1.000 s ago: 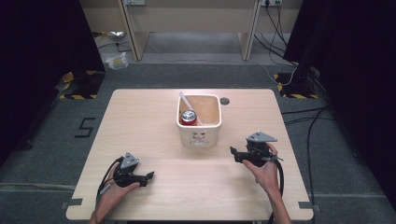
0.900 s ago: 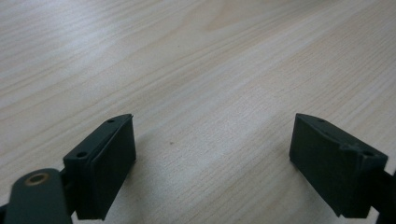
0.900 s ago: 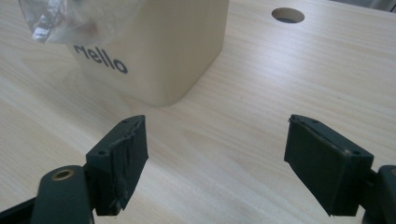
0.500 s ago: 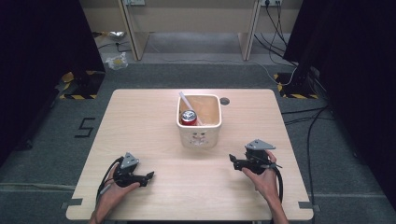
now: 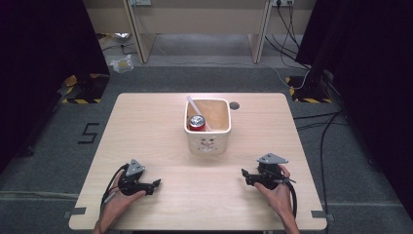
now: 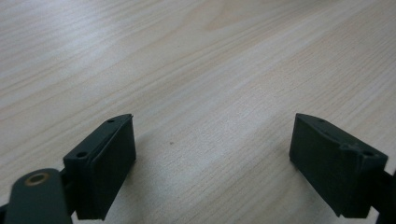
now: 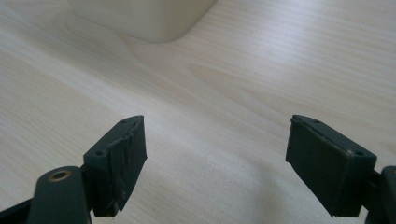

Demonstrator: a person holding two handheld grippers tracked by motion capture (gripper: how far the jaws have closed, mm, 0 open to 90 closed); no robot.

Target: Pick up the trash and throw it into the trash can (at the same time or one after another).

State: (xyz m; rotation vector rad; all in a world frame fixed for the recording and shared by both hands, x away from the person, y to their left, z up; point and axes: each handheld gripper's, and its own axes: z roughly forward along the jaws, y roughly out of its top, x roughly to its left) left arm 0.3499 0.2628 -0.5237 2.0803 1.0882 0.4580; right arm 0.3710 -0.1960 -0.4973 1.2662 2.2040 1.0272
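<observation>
Resting spread-jawed, each hand-held gripper, left (image 5: 157, 184) and right (image 5: 243, 172), flanks cream bin (image 5: 208, 141) holding can (image 5: 197, 122).

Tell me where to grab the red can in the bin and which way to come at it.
Grip the red can across its round sides just below the top rim, coming straight down from above. It stands upright in the cream bin, whose walls block any sideways approach, and a white straw-like stick leans close behind it. The right tool is open and looks suited.
</observation>
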